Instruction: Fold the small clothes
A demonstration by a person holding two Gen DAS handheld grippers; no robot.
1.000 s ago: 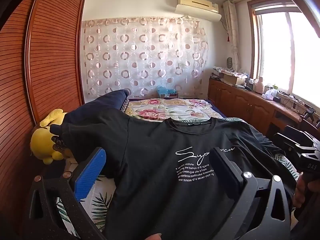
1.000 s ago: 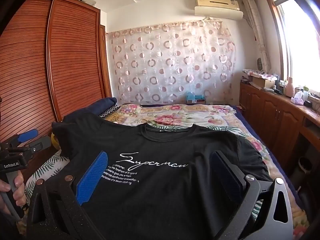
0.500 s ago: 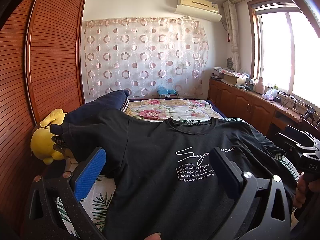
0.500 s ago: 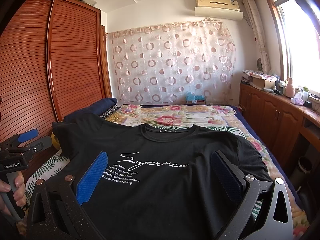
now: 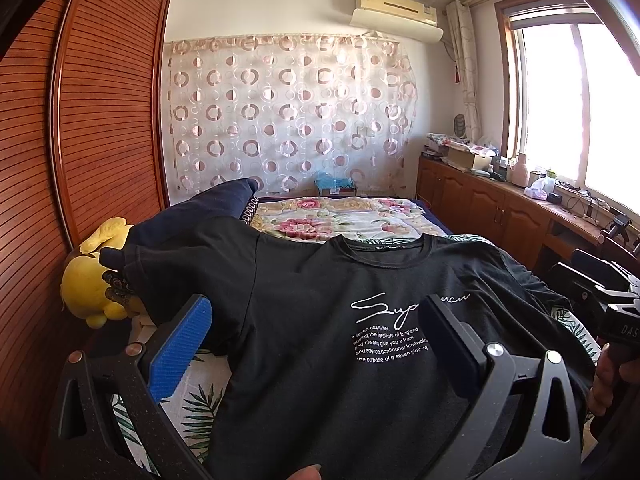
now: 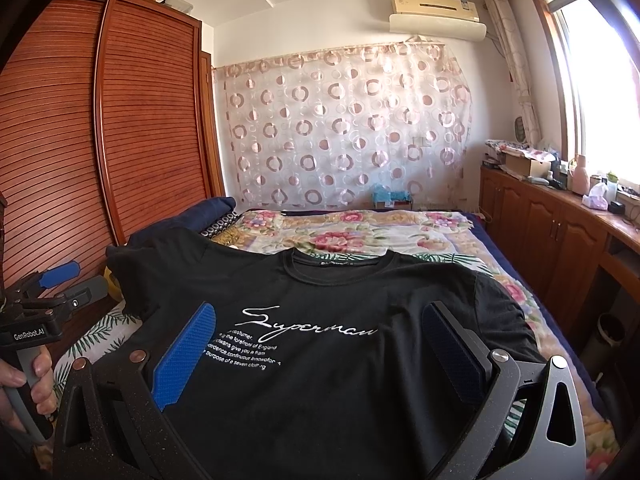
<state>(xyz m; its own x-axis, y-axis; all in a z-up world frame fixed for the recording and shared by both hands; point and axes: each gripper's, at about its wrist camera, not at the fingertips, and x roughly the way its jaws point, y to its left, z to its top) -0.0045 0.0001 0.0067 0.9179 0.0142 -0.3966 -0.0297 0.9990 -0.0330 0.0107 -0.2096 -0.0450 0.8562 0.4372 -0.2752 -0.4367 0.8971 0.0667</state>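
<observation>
A black T-shirt with white script lettering lies spread face up on the bed, collar away from me. My left gripper hovers open above its near left part, blue pads wide apart with nothing between them. My right gripper is open too, over the shirt's near middle. The shirt's left sleeve drapes over a dark blue pillow. The right gripper's body shows at the right edge of the left wrist view; the left gripper's body shows at the left edge of the right wrist view, held by a hand.
A floral bedspread covers the bed beyond the shirt. A yellow plush toy and a dark blue pillow lie at the left by the slatted wooden wardrobe. Wooden cabinets with clutter run along the window wall at right.
</observation>
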